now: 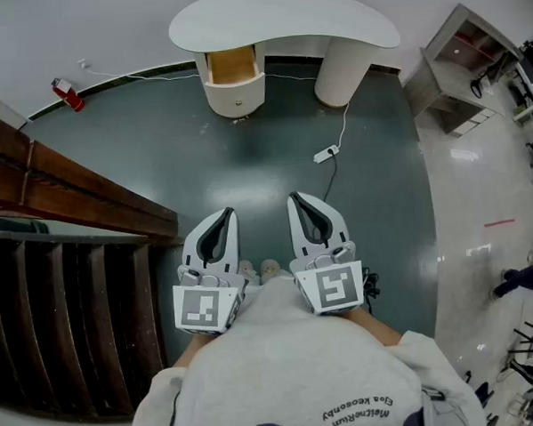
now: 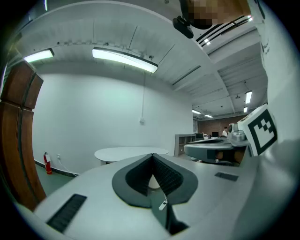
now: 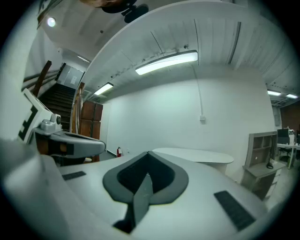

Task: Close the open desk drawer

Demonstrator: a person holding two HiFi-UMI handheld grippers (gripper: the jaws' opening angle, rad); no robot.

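Note:
A white kidney-shaped desk [image 1: 279, 20] stands far ahead on the dark green floor. Its rounded left pedestal [image 1: 235, 95] has the top drawer [image 1: 233, 65] pulled out, showing a wooden inside. Both grippers are held close to my body, well short of the desk, side by side and pointing towards it. The left gripper [image 1: 224, 213] is shut with nothing in it, and so is the right gripper [image 1: 298, 198]. In the left gripper view the jaws meet at a tip [image 2: 152, 155] in front of the distant desk [image 2: 126, 152]. In the right gripper view the shut gripper [image 3: 147, 153] points at the desk [image 3: 197, 155].
A dark wooden staircase and railing [image 1: 60, 192] fill the left side. A red fire extinguisher [image 1: 67, 93] lies by the far wall. A white power strip with its cable [image 1: 326, 154] lies on the floor near the desk's right leg [image 1: 339, 75]. A grey shelf unit [image 1: 460, 73] stands at the right.

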